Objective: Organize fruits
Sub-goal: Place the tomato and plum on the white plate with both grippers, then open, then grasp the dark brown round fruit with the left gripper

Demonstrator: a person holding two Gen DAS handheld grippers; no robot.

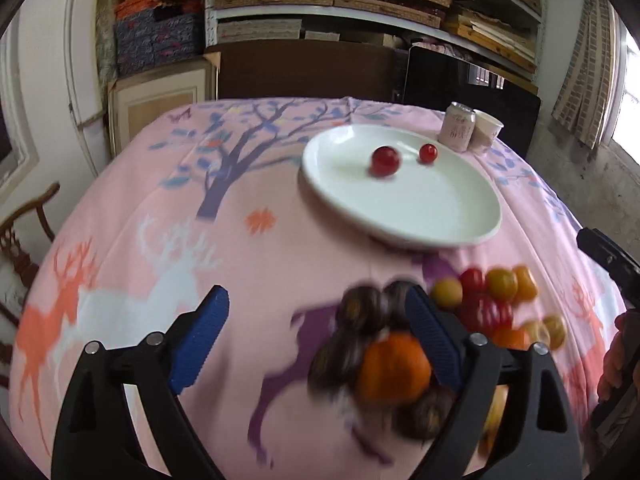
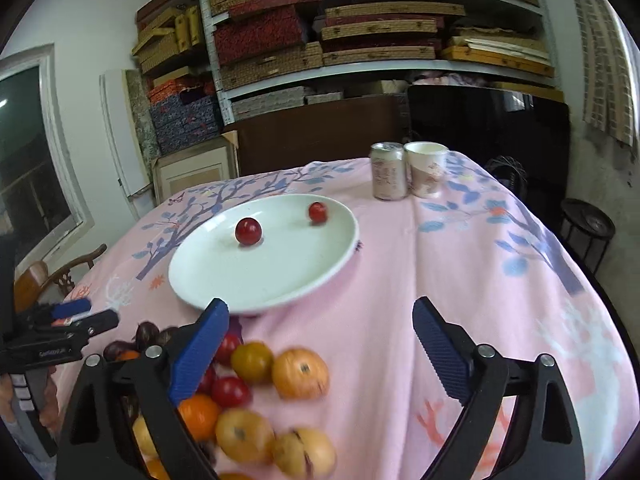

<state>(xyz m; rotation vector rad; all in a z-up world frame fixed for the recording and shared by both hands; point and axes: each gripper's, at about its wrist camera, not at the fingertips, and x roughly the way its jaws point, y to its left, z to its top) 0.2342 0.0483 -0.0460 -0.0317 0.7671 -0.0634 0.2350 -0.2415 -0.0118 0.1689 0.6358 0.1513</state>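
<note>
My left gripper and right gripper both gape wide, empty, over the fruit pile beside the white plate. I should centre one fruit between the pads before squeezing gently.

Almost no readable text. Pink can at the desk's far edge has pink characters on its label, look Chinese, too blurred to read in either view. Paper cup beside it has a pink printed motif, no legible words. Left claw, seen from the right wrist view, carries a small white printed line on its black body, too small and soft to make out. Nothing else lettered.
</note>
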